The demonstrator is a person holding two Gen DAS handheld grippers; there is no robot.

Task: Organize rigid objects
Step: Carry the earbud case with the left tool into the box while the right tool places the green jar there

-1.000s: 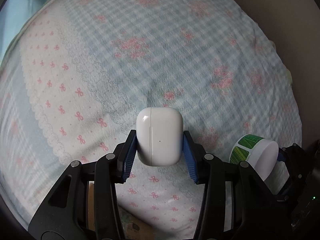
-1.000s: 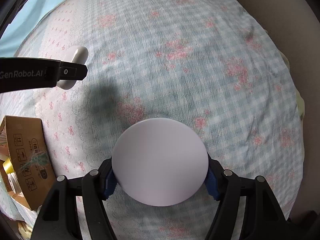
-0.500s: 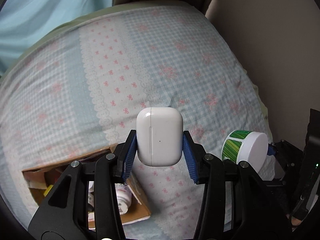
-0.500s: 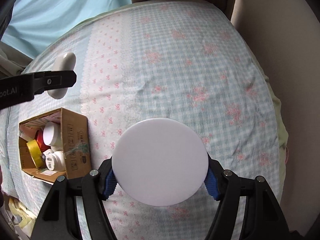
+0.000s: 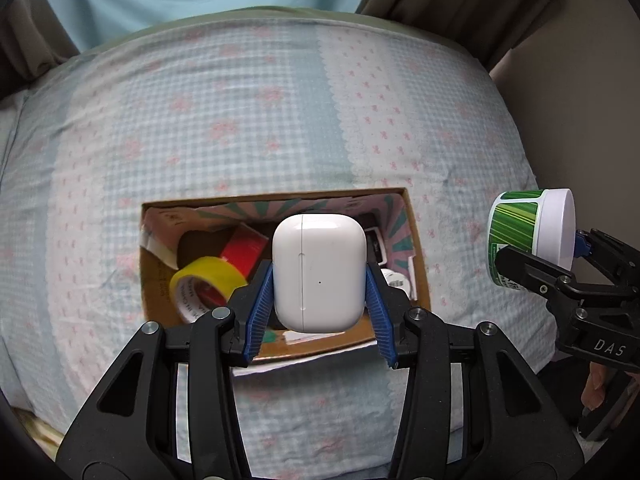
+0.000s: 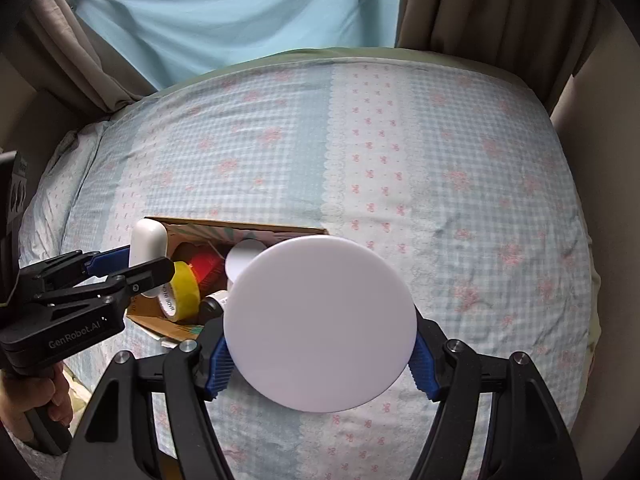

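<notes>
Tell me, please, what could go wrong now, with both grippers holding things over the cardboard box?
1. The cardboard box is already crowded with the yellow tape roll and other items, so the earbud case in the left gripper may land badly.
2. The right gripper pinches the white-lidded jar at its lid edges; it could slip.
3. Both grippers are close and might collide.

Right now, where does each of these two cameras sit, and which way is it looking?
Left wrist: on the left gripper, looking down along its fingers at the earbud case it grips, above the box on the bed; the right gripper shows at right.
Right wrist: on the right gripper, looking down past the jar it grips; the left gripper and a hand show at left.
Shared: box, bed, tape rolls, both grippers.
</notes>
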